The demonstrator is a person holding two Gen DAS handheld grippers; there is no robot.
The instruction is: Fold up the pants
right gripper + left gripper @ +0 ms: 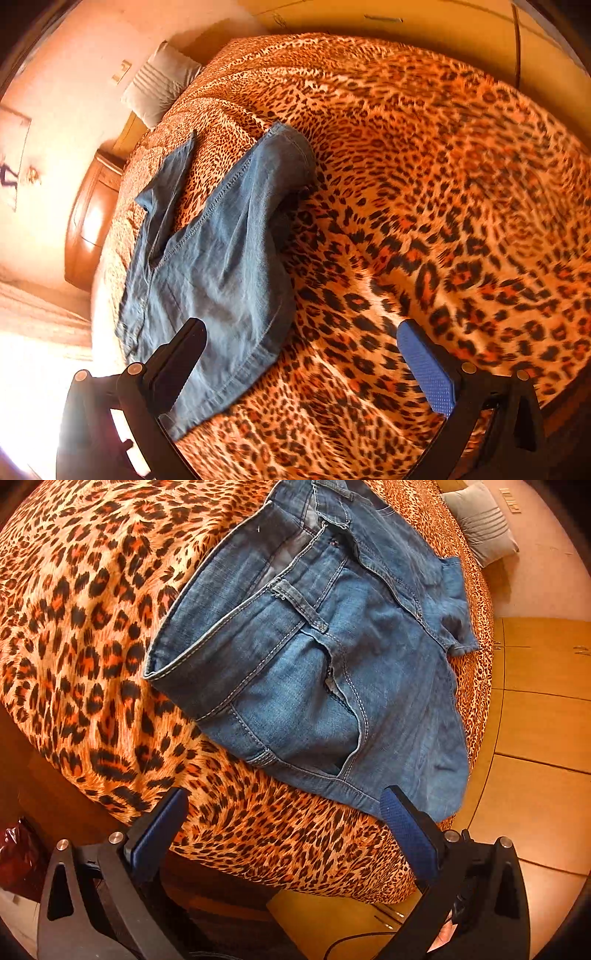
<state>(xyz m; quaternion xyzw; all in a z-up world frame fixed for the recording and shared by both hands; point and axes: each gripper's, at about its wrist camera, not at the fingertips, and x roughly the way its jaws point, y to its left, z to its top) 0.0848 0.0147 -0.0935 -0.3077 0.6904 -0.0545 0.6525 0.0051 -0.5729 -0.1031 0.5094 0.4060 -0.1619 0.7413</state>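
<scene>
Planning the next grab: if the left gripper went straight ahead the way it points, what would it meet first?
Probably the jeans. The left gripper is open above the leopard blanket, aimed at the hip near the front pocket. Depth is unclear, so it might touch the blanket just short of the denim.

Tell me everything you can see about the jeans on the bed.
The jeans are blue, faded denim with pale stitching. The left wrist view shows the waistband gaping open, a belt loop, a curved front pocket and the fly seam. The right wrist view shows the legs spread apart, one hem turned toward the pillow end. They lie unfolded and somewhat rumpled on the leopard-print bedspread, near the bed's edge. Only the bedspread touches them; both grippers hover open over them without gripping.
</scene>
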